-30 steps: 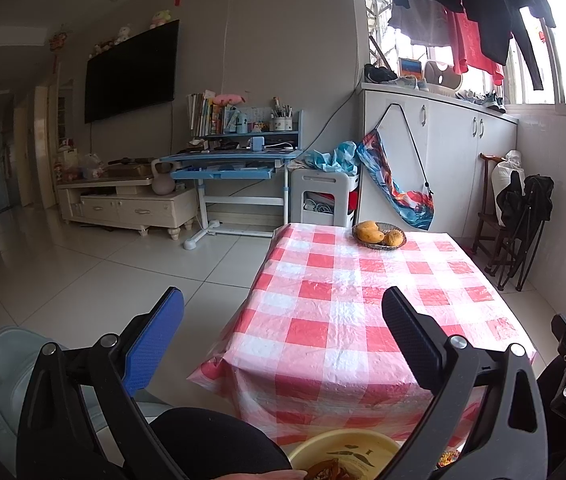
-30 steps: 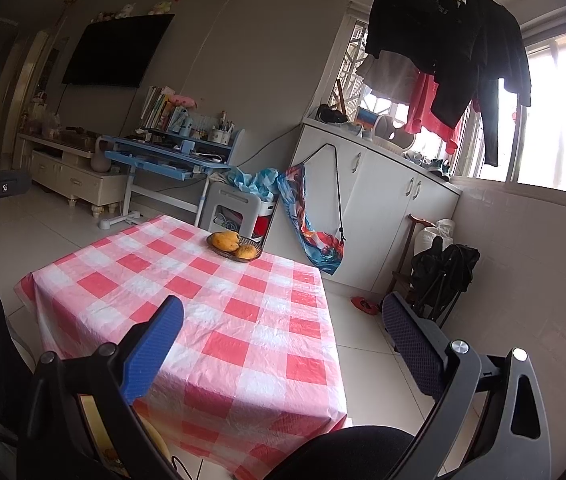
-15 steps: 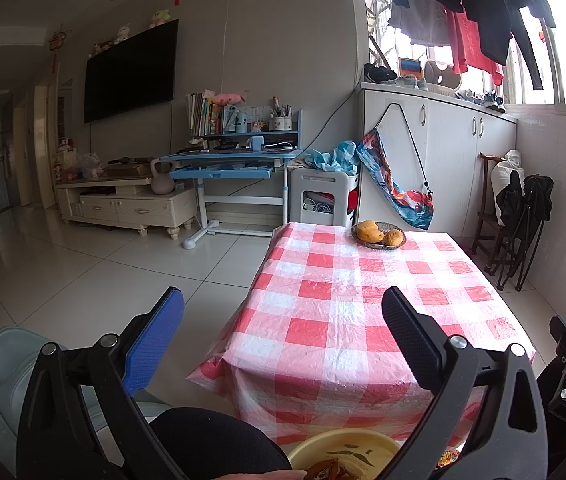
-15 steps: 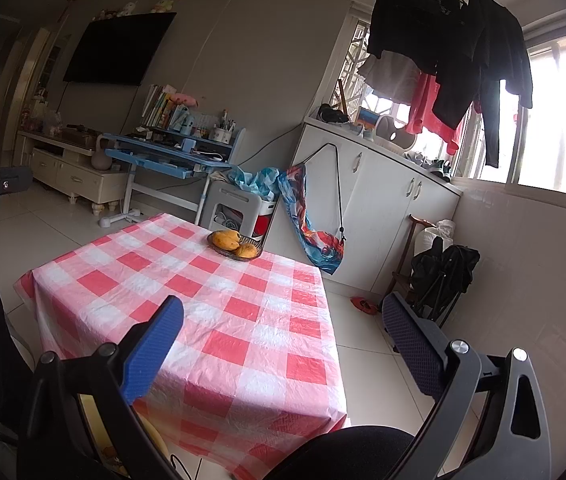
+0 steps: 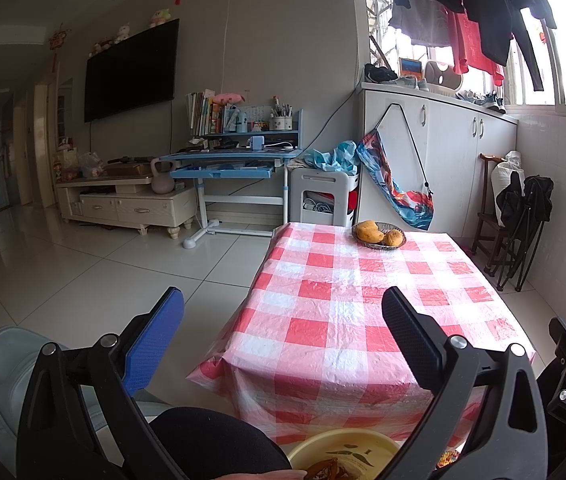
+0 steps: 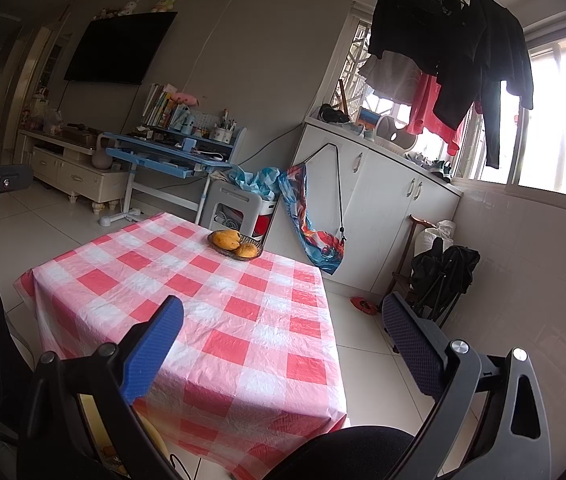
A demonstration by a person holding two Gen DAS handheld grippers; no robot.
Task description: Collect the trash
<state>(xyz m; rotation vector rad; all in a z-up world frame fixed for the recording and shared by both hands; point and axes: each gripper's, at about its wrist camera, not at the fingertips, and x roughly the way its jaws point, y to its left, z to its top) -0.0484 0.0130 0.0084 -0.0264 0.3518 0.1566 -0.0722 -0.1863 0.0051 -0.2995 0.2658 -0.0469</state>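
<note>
Compared the present views with those of a second before and found next to no change. Noted only a slight drift of the right gripper (image 6: 283, 306) at the right margin of the left wrist view, a little lower and closer in; recorded nothing picked up, set down or shifted on the table.

Found the left gripper (image 5: 282, 300) spread wide, with nothing between its blue and black pads. Found the right gripper likewise wide apart and empty. Held both short of the near edge of the low table under a red-and-white checked plastic cloth (image 5: 363, 320), above a dark-clothed knee (image 5: 211, 440).

Located the likely trash in the shallow yellow bowl (image 5: 343, 446) at the bottom edge of the left wrist view, below the left gripper and nearer than the table: brownish scraps (image 5: 325, 470), too cropped to identify. Glimpsed a small multicoloured item just right of the bowl; could not tell its nature.

Inspected the cloth itself: bare except for a dark round basket of orange-yellow fruit (image 5: 379, 235) at the far end, well apart from both grippers. Saw no litter on it.

Judged from the stillness and the empty jaws a pause rather than a grasp in hand. Judged the table surface already clear of trash, with disposal of the bowl's contents as the probable remaining step. Could not confirm any bin in either view.
</note>
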